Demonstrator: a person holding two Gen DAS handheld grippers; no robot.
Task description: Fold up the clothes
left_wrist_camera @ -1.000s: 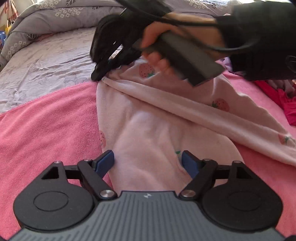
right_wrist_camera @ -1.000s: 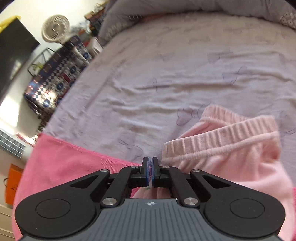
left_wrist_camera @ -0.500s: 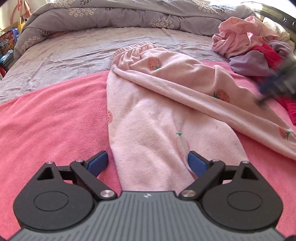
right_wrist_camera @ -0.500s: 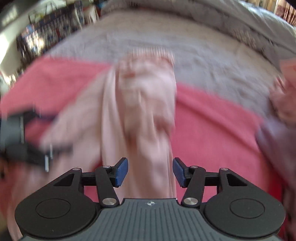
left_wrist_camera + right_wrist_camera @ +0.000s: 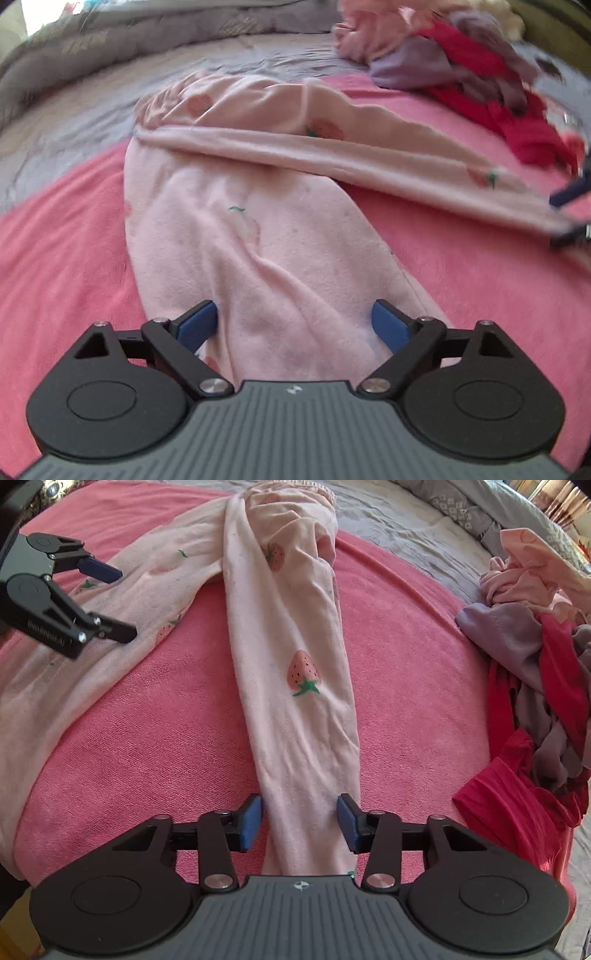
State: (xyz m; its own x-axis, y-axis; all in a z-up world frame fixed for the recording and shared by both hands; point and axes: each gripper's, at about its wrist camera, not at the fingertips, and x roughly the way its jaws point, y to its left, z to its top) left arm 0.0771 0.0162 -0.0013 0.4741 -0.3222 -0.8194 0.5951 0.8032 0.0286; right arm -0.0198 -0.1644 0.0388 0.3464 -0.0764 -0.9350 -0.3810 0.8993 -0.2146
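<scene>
Blue-padded, our right gripper (image 5: 299, 821) is closing around one leg of the pink strawberry trousers (image 5: 295, 657), its pads not yet pressing the cloth. Our left gripper (image 5: 293, 326) stands wide apart over the other leg. Both legs lie on the pink blanket (image 5: 166, 720), waistband farthest away. Beyond, a pile of clothes (image 5: 535, 664) sits to the right.

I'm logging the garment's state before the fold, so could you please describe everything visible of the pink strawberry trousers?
The pink strawberry trousers are soft, fleecy-looking pale pink fabric printed with red strawberries, with a ribbed waistband at the far end. They lie flat but wrinkled on the pink towel, legs spread in a V. The left gripper straddles one leg end, open; the right gripper, jaws closing, straddles the other, pads not yet pressing.
</scene>
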